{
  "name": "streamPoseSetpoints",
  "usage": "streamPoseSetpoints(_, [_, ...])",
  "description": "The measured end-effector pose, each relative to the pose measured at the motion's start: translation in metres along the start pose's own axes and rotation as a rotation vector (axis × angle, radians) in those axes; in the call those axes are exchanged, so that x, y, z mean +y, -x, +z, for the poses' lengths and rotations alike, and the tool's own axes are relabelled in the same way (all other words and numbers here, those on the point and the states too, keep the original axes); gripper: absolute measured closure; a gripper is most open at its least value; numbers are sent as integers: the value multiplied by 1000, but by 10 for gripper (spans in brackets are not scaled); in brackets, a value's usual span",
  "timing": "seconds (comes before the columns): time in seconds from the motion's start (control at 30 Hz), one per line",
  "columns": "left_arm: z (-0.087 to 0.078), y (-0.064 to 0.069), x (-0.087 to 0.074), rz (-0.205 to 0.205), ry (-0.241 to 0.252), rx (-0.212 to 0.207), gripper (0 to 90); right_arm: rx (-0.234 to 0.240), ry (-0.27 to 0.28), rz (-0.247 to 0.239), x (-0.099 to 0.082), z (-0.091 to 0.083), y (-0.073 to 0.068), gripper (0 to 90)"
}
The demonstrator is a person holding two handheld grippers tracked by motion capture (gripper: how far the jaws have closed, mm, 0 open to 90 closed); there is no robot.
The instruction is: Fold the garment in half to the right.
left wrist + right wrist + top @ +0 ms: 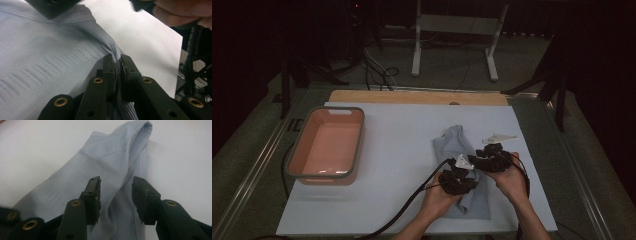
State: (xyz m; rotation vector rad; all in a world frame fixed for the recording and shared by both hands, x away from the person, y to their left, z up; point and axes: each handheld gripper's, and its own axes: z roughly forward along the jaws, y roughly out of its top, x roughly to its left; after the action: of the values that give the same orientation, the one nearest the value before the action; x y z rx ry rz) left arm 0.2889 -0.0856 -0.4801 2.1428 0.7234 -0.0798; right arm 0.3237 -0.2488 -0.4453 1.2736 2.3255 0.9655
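White tabletop (402,165) carries the grey cloth (462,150) at its near right. Left hand-held gripper (117,65) pinches a fold; right hand-held gripper (116,195) stands half open over it and should regrip the edge squarely.

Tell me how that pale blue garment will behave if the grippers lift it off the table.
The pale blue garment looks thin and ribbed, so it will likely hang limp and drape. It bunches into a pinch where the left gripper is shut on it, suggesting soft, light fabric unlikely to slip. The right gripper is open over a loose fold, which would probably sag.
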Motion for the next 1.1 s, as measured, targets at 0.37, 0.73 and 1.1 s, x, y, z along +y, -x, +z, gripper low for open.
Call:
streamPoseSetpoints(0.37, [4,0,4,-7,-1,13,844,8,-32,6,-16,-8,-1,805])
streamPoseSetpoints(0.73, [1,10,5,15,11,-47,778,-29,-8,14,-21,-14,3,853])
streamPoseSetpoints(1.1, [-11,14,2,73,20,-15,602,-67,-31,17,-33,-15,12,853])
